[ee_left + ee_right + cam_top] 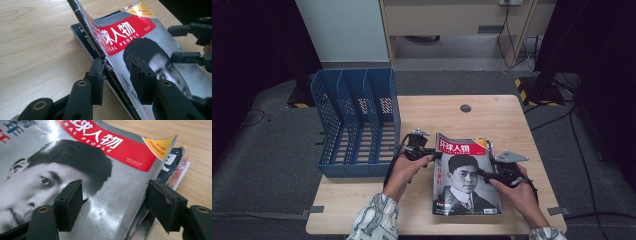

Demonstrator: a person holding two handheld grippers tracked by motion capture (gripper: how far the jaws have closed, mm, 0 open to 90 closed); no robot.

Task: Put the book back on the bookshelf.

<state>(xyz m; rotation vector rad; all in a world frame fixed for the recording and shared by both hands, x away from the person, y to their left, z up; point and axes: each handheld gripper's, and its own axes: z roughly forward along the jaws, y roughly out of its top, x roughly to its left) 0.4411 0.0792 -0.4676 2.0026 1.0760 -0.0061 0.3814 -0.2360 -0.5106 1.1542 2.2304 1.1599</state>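
A magazine (pixel 467 175) with a red title banner and a portrait cover tops a small stack on the wooden table (pixel 492 110). My left gripper (pixel 434 156) is at its spine. In the left gripper view the magazine (pixel 130 32) has its spine raised off the stack, and my left gripper (pixel 117 65) stands open astride it, one pad against the spine and the other over the cover. My right gripper (pixel 484 172) is at the opposite edge. In the right gripper view my right gripper (pixel 115 192) is open, one pad over the magazine (pixel 100 157) and the other beyond its edge.
A blue three-slot file rack (pixel 357 120) stands at the table's back left, close to my left hand. Other magazines (pixel 175 162) lie under the top one. A round cable hole (pixel 465 108) sits near the far edge. Cables run across the floor on the right.
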